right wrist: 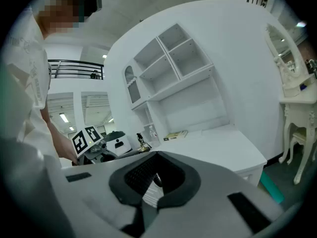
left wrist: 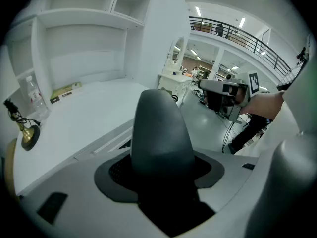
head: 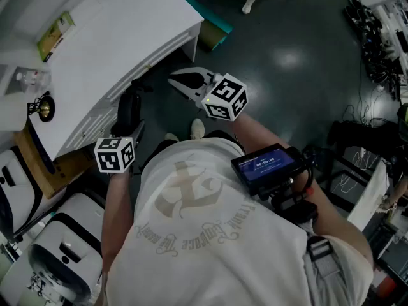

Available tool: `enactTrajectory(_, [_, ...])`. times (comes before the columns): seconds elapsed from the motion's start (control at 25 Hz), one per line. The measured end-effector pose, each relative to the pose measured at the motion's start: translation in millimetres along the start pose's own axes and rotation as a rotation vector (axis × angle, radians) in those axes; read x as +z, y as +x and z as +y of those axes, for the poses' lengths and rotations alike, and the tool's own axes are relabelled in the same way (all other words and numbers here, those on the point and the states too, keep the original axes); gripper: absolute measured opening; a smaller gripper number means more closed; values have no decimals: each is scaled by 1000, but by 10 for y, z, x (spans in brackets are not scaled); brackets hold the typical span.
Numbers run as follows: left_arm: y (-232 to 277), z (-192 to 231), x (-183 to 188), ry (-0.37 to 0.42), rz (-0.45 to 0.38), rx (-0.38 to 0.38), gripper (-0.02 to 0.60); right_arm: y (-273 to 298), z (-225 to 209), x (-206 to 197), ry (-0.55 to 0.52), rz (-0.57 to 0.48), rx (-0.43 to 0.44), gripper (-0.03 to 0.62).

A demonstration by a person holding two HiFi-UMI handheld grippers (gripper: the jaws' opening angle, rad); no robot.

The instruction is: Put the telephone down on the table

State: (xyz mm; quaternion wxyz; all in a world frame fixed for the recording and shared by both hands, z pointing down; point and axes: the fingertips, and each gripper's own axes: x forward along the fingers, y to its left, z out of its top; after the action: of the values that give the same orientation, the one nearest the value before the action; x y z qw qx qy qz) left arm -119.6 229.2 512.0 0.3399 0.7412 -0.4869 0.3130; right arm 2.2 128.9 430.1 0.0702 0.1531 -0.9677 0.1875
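A small black-and-gold telephone [head: 42,108] stands on the white table [head: 127,37] near its left end, and nothing holds it. It also shows in the left gripper view as the telephone [left wrist: 26,133], and small in the right gripper view as the telephone [right wrist: 141,142]. My left gripper [head: 132,97] points down at the table's front edge. Its jaws are apart, and the dark finger [left wrist: 158,133] has nothing against it. My right gripper [head: 175,78] hangs level over the floor to the right of the table, its white jaws together and empty.
A clear bottle [head: 29,78] and a green-yellow booklet [head: 56,34] lie on the table. White shelves [right wrist: 173,68] rise behind it. A teal object [head: 213,21] sits under its right end. A cardboard box [head: 44,164] and white machines [head: 57,247] crowd the lower left.
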Motion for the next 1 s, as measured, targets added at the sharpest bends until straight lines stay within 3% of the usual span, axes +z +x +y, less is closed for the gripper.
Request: enactTrajectory(1.0, [162,-145,152,12,27,20,279,-170,-250,-35,14,6,12,15])
